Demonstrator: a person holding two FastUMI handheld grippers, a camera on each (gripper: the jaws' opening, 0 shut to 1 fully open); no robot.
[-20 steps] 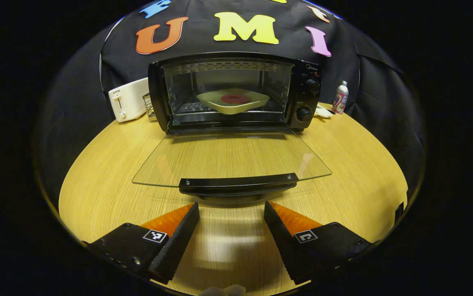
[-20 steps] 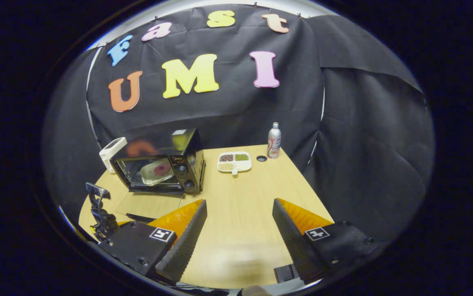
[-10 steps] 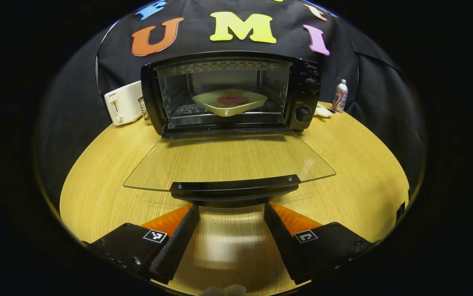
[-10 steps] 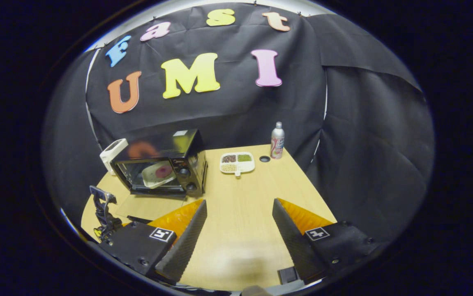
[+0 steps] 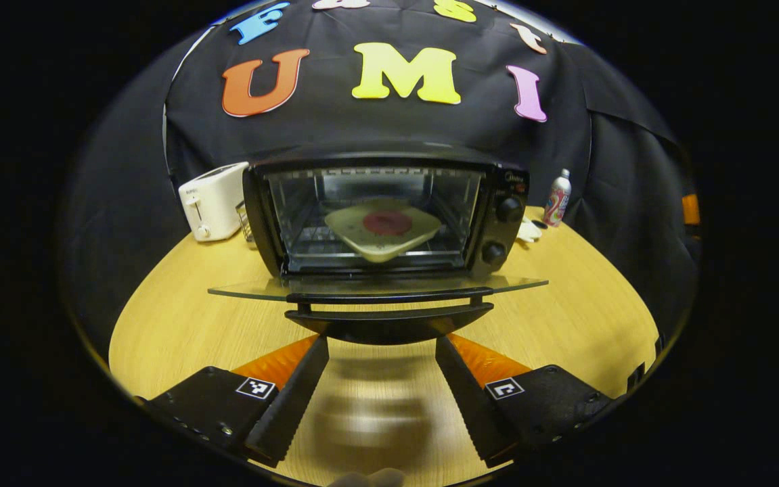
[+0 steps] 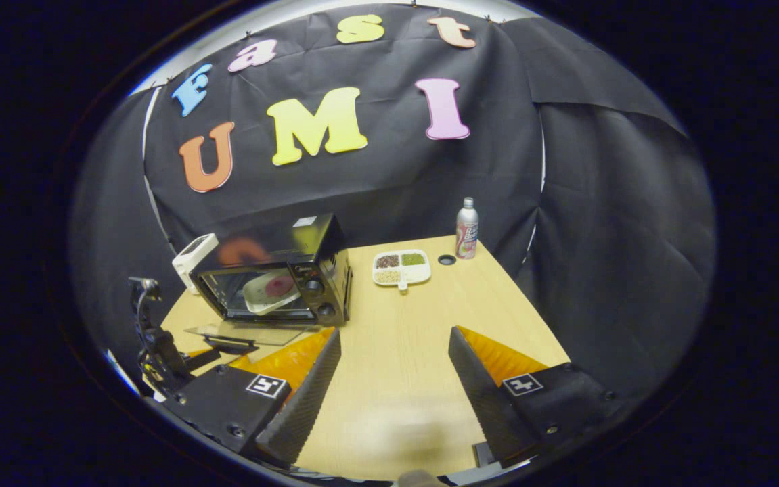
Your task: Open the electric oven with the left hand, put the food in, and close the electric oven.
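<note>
Glass oven door (image 5: 375, 287) hangs level; its handle (image 5: 389, 314) runs crosswise just ahead of released left claw (image 5: 381, 379); right claw (image 6: 394, 379) released, well apart.

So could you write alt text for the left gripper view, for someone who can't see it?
An open gripper sits just under the handle of a small electric oven whose glass door hangs open, with a plate of food on the rack inside. A white toaster and a can flank the oven on a wooden table.

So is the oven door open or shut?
Open. The glass door sticks out flat from the oven, and the plate of food sits inside.
</note>
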